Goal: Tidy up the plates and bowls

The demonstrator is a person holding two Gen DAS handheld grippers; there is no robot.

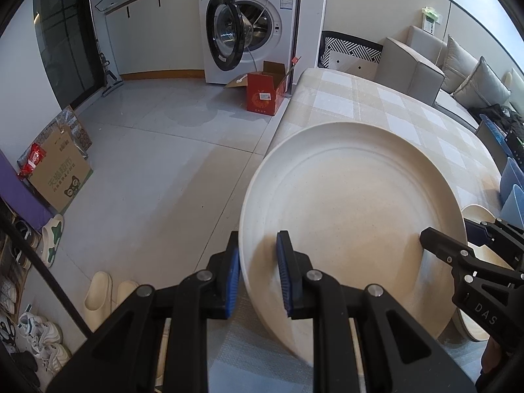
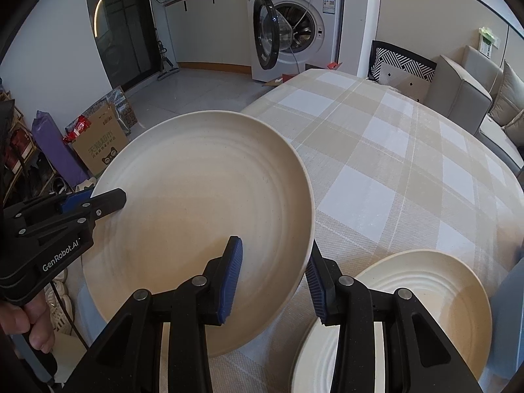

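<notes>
1. Left tool [image 1: 257,275], bottom centre of the left wrist view: blue-padded black jaws clamped on the near-left rim of the large round cream plate [image 1: 353,216]. One pad sits on top of the rim, the other under it.
2. Right tool [image 2: 275,281], bottom centre of the right wrist view: jaws clamped on the right rim of the same plate [image 2: 196,203], one pad inside the dish, one outside. It also shows at the right edge of the left view [image 1: 458,239], biting the plate's far-right rim.
3. The plate is held between both tools, tilted, over the near-left corner of the bench with beige-and-white checked cloth [image 2: 393,150]; its left part overhangs the floor.
4. A second cream plate with ribbed rings [image 2: 425,298] lies flat on the bench at lower right of the right view, just beside the held plate and partly hidden by the right tool.
5. A hand [image 2: 29,321] grips the left tool's handle at lower left of the right view.
6. Mid-distance, left of frame: flattened brown cardboard box [image 1: 59,170] leaning on the wall, white slippers [image 1: 98,291] on the grey tile floor.
7. Further: open red carton [image 1: 265,93] on the floor.
8. Far: white front-load washing machine [image 1: 252,26], door open, top centre. Grey sofa [image 1: 416,62] at upper right.
</notes>
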